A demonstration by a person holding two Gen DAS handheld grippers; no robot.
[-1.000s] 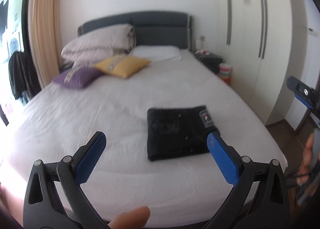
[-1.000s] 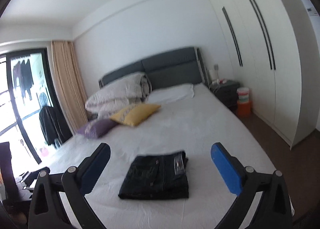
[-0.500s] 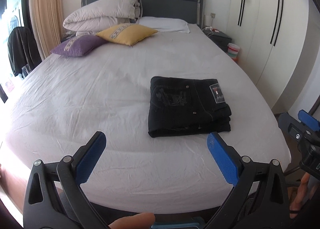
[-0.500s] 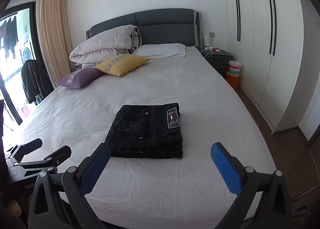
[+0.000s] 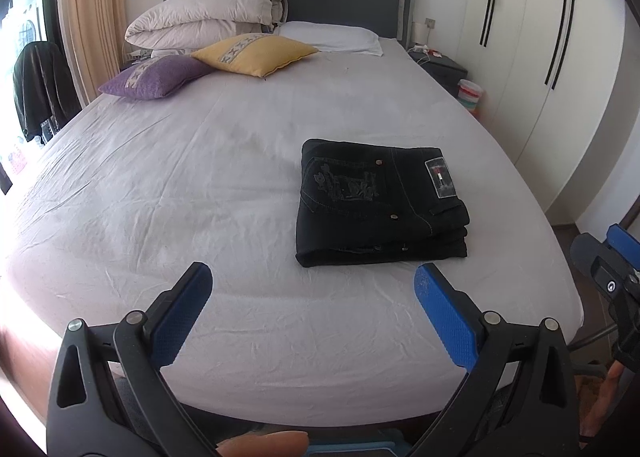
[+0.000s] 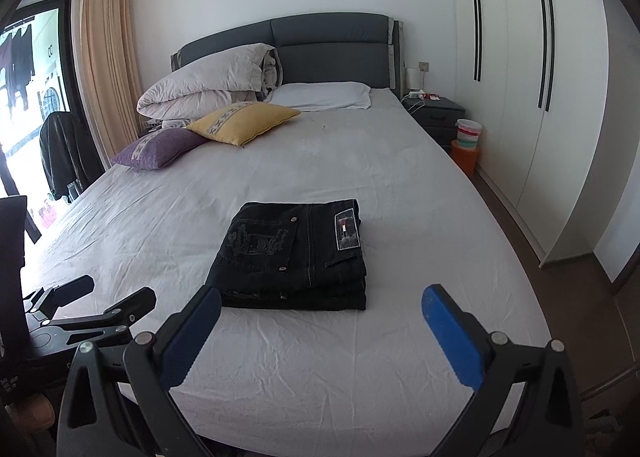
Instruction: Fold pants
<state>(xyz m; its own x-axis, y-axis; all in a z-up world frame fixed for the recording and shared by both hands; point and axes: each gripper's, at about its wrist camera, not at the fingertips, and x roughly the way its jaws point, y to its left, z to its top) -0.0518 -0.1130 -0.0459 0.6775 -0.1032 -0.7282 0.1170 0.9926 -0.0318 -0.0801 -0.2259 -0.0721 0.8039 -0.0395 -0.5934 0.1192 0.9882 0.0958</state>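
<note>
Black jeans [image 5: 372, 205] lie folded in a neat rectangular stack on the white bed sheet [image 5: 200, 185], with a label patch facing up. The same folded jeans [image 6: 296, 257] show in the right wrist view near the foot of the bed. My left gripper [image 5: 312, 297] is open and empty, held back over the bed's near edge, short of the jeans. My right gripper [image 6: 320, 317] is open too, nothing between its blue pads, just in front of the stack. Part of the right gripper [image 5: 612, 277] shows at the right edge of the left wrist view.
Purple cushion [image 5: 156, 77], yellow cushion [image 5: 256, 53], a rolled duvet [image 5: 208, 17] and a white pillow [image 5: 332, 37] lie at the headboard. White wardrobe [image 6: 520, 77] stands along the right, with a nightstand [image 6: 438, 113] and tubs [image 6: 468, 137]. A dark jacket [image 6: 64, 153] hangs at left.
Both grippers tilted down and drew back from the bed, so the folded jeans sit higher and clearer in view. The jeans have not moved. Both grippers stay open.
</note>
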